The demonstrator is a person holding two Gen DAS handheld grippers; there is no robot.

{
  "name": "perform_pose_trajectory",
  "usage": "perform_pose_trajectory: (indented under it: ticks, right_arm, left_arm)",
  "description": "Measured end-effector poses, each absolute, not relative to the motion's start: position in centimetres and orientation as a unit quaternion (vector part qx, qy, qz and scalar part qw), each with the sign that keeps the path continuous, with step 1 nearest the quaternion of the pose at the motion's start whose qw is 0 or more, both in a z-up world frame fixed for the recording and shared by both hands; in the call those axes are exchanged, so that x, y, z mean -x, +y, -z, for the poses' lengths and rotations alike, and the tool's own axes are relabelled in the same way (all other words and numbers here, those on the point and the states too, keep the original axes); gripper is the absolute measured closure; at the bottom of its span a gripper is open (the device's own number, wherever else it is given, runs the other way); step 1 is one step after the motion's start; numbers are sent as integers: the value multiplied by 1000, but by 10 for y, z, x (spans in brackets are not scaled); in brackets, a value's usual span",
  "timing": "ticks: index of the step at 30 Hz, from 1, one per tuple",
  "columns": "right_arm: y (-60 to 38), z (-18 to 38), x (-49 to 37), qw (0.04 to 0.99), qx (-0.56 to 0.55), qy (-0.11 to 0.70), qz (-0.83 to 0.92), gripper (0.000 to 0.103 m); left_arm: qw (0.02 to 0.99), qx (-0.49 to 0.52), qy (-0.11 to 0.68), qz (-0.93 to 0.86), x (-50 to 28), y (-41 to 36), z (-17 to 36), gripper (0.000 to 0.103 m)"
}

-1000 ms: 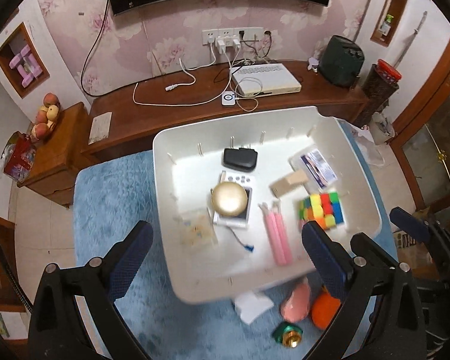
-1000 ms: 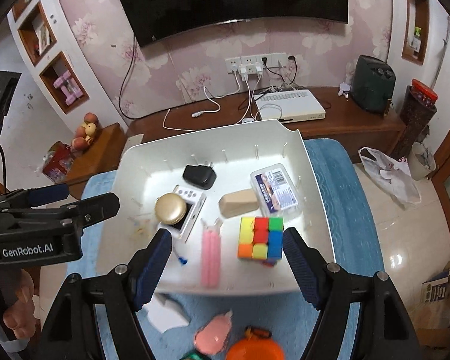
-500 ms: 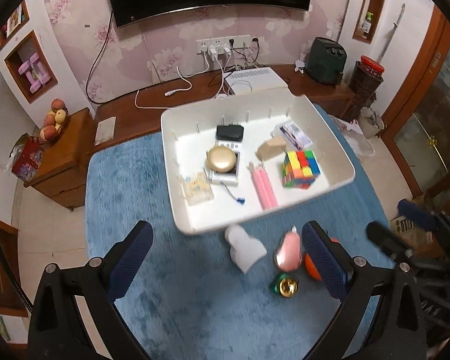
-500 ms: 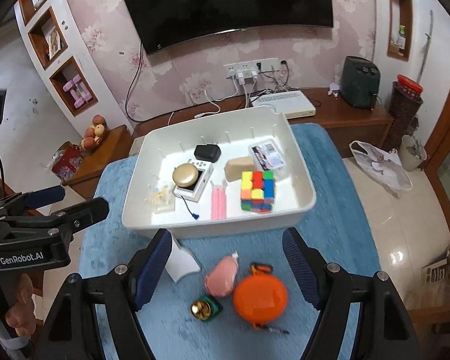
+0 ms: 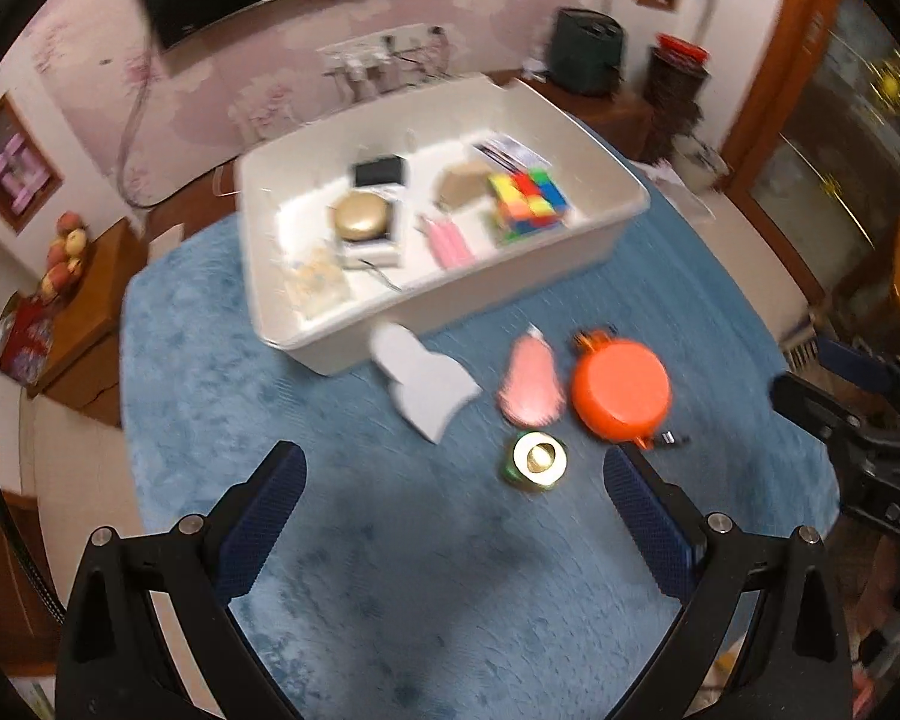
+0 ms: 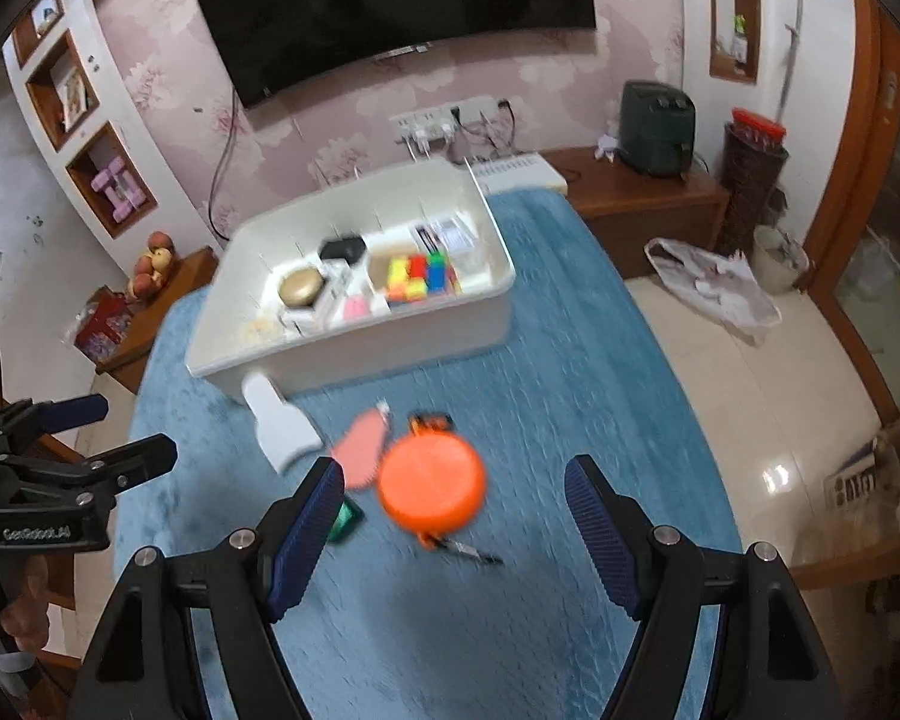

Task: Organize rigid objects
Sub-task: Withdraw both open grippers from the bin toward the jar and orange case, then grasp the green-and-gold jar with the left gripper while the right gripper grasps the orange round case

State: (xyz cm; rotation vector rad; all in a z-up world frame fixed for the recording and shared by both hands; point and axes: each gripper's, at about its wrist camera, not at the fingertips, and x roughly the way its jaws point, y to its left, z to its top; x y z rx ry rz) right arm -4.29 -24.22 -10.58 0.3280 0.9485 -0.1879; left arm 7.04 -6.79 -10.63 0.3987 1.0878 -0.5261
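A white bin (image 5: 570,258) (image 6: 354,354) stands on the blue cloth and holds a colour cube (image 5: 528,204) (image 6: 423,276), a gold round case (image 5: 360,222), pink sticks (image 5: 450,243) and a black box (image 5: 378,171). In front of it on the cloth lie a white piece (image 5: 426,384) (image 6: 279,426), a pink piece (image 5: 531,381) (image 6: 360,447), an orange round tape measure (image 5: 621,390) (image 6: 432,483) and a green-gold cap (image 5: 534,459). My left gripper (image 5: 453,477) is open above the cloth, just near of the cap. My right gripper (image 6: 453,492) is open, the orange tape measure lying between its fingers, untouched.
A dark wooden TV bench (image 6: 648,198) with a white box and cables runs behind the table, under a wall TV (image 6: 390,6). A small side cabinet with fruit (image 5: 66,258) stands at the left. A plastic bag (image 6: 714,288) lies on the tiled floor at the right.
Both grippers have pulled back from over the bin toward the near side of the table and sunk a little. The loose items on the cloth now lie in front of the fingers.
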Motion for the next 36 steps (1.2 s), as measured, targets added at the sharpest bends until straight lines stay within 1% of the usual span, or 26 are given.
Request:
perform_pose_trajectory:
  ticks: [6,10,17,23,25,29,32,33,34,36]
  right_arm:
    - [-243,149,53,856,-163,483,83,26]
    - [-235,172,50,852,-142,498,72,26]
    - [-221,203,40,855,-95,509,43,26]
    - [-217,217,31,857,-72,510,26,26]
    - [-215,221,28,857,-67,511,21,26]
    - [-214,226,21,858,-63,510,12,26]
    - [-211,229,15,859,-55,508,5,26]
    - [-210,230,13,860,-51,508,4,26]
    - [-208,232,11,860,-47,508,4,26]
    - [-206,234,8,861,-39,507,3,26]
  left_arm:
    - [784,-229,512,268,-49,-86,151,3]
    - [775,-238,530,250,-51,-93,182,3]
    - [754,-206,577,238,-69,-95,223,5]
    - [752,-173,592,233,-78,-94,237,19]
    - [748,-172,597,233,-79,-95,242,27]
    - [745,-161,603,235,-77,-98,247,35]
    - [746,-159,600,240,-74,-102,249,44]
    - [747,-157,598,246,-71,-104,249,54]
    - [749,-157,595,248,-69,-105,247,57]
    - [750,-155,593,249,-69,-108,247,57]
